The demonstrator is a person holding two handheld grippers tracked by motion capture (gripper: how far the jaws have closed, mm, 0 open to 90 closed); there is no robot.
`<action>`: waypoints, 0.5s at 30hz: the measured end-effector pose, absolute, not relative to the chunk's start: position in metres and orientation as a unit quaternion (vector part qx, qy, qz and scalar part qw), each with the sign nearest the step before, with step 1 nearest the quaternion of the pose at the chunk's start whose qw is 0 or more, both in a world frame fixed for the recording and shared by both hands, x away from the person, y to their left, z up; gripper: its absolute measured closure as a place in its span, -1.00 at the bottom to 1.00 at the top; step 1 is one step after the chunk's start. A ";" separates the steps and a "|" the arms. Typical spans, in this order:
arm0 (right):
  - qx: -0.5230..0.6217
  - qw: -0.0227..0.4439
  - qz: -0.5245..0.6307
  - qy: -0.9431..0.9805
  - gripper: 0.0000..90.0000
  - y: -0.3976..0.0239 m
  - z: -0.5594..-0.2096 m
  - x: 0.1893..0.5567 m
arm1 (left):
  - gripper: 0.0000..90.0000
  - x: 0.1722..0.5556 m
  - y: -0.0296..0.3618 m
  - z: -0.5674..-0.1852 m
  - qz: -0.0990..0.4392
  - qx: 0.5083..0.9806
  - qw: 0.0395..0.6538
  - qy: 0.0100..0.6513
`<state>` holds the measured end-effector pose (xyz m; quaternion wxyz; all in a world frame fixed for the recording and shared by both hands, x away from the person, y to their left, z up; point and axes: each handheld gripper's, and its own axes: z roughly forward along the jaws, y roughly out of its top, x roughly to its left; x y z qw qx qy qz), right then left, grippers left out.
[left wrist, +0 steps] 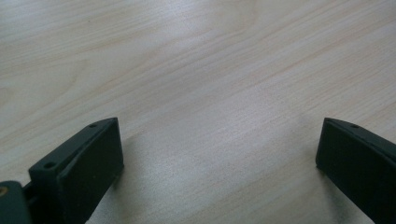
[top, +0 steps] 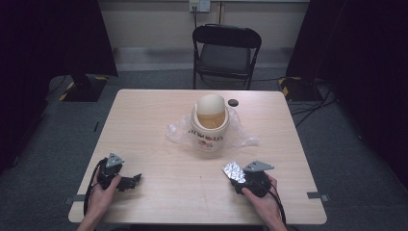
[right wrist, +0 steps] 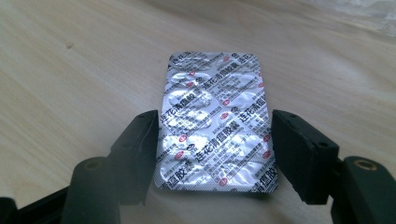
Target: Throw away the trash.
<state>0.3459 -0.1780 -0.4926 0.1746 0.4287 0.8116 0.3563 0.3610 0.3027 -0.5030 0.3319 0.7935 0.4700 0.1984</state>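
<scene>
- Near left of the table (top: 144,120): left gripper (top: 136,179) in a hand (top: 102,197), jaws pointing right, lying low on the wood.
- In the left gripper view: jaws spread wide, released, bare wood grain between them.
- Middle of the table, farther off: cream jar (top: 210,126) with red print on its side, upright, domed lid (top: 212,103) tipped up at its far rim, amber contents visible inside.
- Under and around the jar: crumpled clear plastic bag (top: 243,137), spreading to left and right.
- Just beyond the jar, far right of it: small dark round thing (top: 233,102) on the wood, too small to identify.
- Near right: right gripper (top: 235,177) in a hand (top: 263,202), silver foil blister pack (top: 234,170) at its jaws.
- In the right gripper view: blister pack (right wrist: 216,123) lengthwise between the two jaws, foil side up with printed characters, each jaw against a long edge; seemingly grasped, though contact on the right edge hard to confirm.
- Beyond the table: black folding chair (top: 226,54), wall behind.
</scene>
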 end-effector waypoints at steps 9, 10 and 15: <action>0.438 0.166 0.379 0.798 -0.23 -0.186 -0.486 0.349 | -1.00 0.361 0.303 -0.503 0.198 0.793 0.332 0.470; 0.438 0.165 0.381 0.797 -0.23 -0.186 -0.486 0.349 | -1.00 0.361 0.303 -0.503 0.198 0.793 0.332 0.471; 0.439 0.162 0.388 0.794 -0.23 -0.188 -0.484 0.351 | -1.00 0.361 0.303 -0.503 0.198 0.793 0.332 0.470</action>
